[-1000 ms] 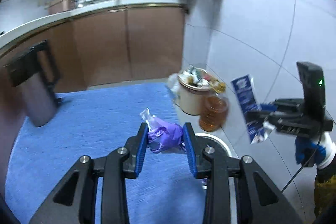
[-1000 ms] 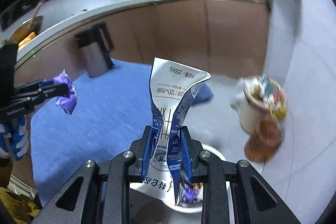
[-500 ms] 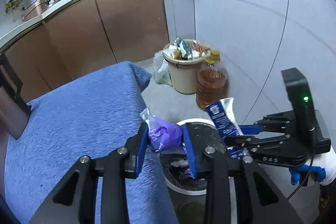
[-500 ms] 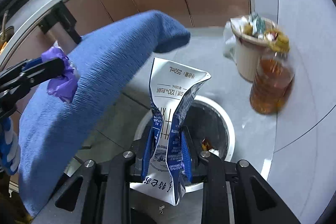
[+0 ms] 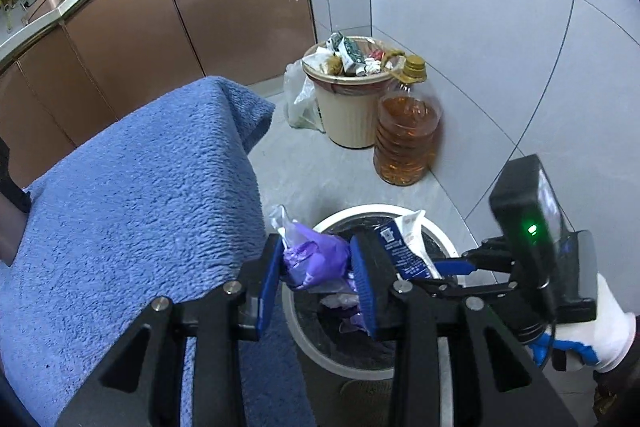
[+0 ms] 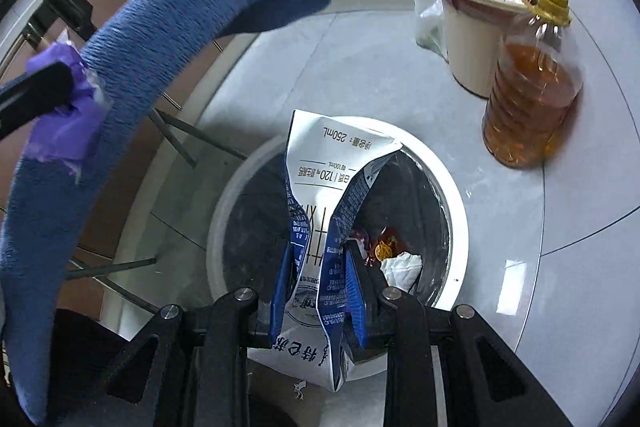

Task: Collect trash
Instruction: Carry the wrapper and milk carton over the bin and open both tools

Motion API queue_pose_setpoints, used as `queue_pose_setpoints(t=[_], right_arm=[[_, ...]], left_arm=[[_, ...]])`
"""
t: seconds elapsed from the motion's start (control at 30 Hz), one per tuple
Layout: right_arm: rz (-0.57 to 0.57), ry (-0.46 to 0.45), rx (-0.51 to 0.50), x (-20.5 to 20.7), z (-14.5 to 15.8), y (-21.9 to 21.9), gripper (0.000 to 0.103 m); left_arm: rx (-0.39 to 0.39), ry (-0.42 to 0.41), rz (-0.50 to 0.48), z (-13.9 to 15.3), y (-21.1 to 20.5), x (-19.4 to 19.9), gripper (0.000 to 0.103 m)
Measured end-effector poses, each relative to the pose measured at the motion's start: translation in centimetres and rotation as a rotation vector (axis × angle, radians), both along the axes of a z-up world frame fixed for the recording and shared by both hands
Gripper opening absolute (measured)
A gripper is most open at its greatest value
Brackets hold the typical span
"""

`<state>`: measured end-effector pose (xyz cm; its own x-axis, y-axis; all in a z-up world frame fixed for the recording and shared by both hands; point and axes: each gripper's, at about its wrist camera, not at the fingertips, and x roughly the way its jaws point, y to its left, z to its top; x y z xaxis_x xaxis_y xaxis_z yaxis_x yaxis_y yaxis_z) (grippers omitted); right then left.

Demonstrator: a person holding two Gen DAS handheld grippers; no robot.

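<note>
— Both grippers have swung down from the blue-covered surface since a second ago, and now sit over the white-rimmed bin (image 6: 456, 227) on the floor. What's each one carrying?

— The left gripper (image 5: 318, 281) has its blue pads (image 5: 267, 281) pressed in on a crumpled purple wrapper (image 5: 316, 259), pinched between them at the bin's near edge, just beside the hanging side of the blue fleece cover (image 5: 140, 207). From the right wrist view the same wrapper (image 6: 66, 131) shows against that cover (image 6: 168, 27), to the left of the bin.

— And the right?

— The right gripper (image 6: 318, 287) is clamped narrowly on a flattened blue-and-white milk carton (image 6: 320, 195), marked 250mL. It stands upright between the fingers, directly above the bin's dark-lined opening. The left view shows the carton (image 5: 404, 247) and the right gripper (image 5: 452, 273) reaching in sideways over the rim (image 5: 360, 213).

— Anything in the bin?

— Some scraps at the bottom — a white crumpled piece (image 6: 402, 267) and something red and orange (image 6: 382, 243).

— What stands nearby?

— A beige waste bucket (image 5: 348, 107) heaped with rubbish, against the tiled wall, and touching it an amber bottle of oil (image 5: 406, 143) with a gold cap.
</note>
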<state>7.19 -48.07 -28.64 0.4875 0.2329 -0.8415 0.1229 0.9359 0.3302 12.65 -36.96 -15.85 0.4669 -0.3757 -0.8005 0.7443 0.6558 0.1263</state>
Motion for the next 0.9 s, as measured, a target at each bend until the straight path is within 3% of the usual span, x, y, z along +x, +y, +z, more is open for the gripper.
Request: queue_pose_setpoints(t=[0.4,0.53,0.73,0.9], right_arm=[[-0.034,0.044,-0.022,0.2,-1.4,-0.3,0.028],[-0.049,0.036,-0.032,-0.3,-0.7,-0.5,0.034],[-0.071,0.023,-0.034,-1.5,0.6,-1.0,0.039],[-0.097,0.002,-0.036,-2.7,2.0,-0.9,0.043]], left_arm=[[-0.009,0.032,0.005,-0.2,-0.1,0.5,0.036],[-0.016,0.035,0.006,-0.1,0.1,0.5,0.044],[-0.02,0.025,0.0,0.1,0.1,0.1,0.044],[-0.034,0.009,0.006,0.5,0.1,-0.2,0.056]])
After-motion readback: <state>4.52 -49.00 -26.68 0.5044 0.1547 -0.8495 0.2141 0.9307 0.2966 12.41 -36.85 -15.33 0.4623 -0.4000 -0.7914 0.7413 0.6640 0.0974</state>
